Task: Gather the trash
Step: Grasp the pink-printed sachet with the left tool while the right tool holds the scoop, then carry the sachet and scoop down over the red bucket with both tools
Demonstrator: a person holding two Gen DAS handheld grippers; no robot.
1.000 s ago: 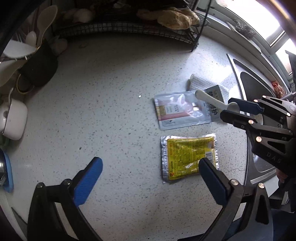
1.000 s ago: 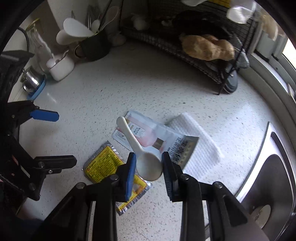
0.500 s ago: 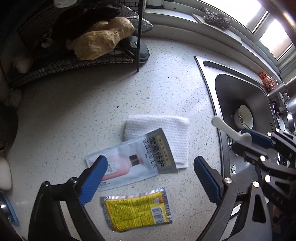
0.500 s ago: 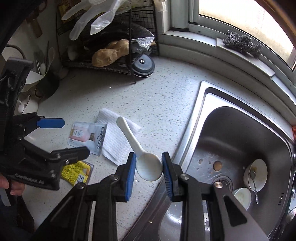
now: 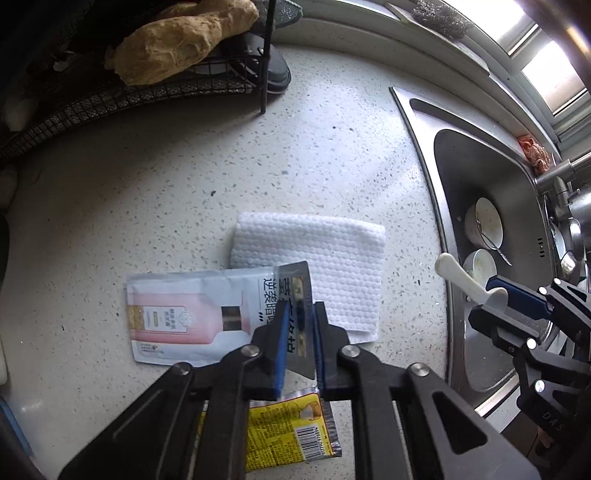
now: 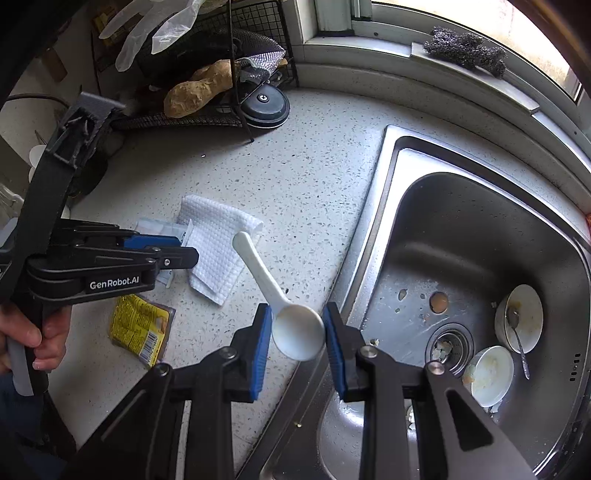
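My left gripper (image 5: 300,325) is shut on the grey end of a pink-and-white sachet (image 5: 192,317) that lies on the speckled counter (image 5: 221,166). A white paper towel (image 5: 325,266) lies under and behind the sachet. A yellow foil packet (image 5: 288,432) lies below the gripper, partly hidden by it. My right gripper (image 6: 297,332) is shut on the bowl of a white plastic spoon (image 6: 266,280), held over the counter edge beside the sink (image 6: 480,240). The left gripper shows in the right wrist view (image 6: 173,254); the right gripper with the spoon shows in the left wrist view (image 5: 491,299).
The steel sink holds two dirty bowls (image 6: 519,317) (image 6: 491,374) and a metal spoon. A black wire rack (image 6: 229,110) with a brown lump stands at the back of the counter. A steel scourer (image 6: 465,50) lies on the window sill. A clear glove (image 6: 155,29) hangs above the rack.
My left gripper has come down and closed on the pink sachet's end; it was open above it before. My right gripper has carried the spoon from above the trash toward the sink.
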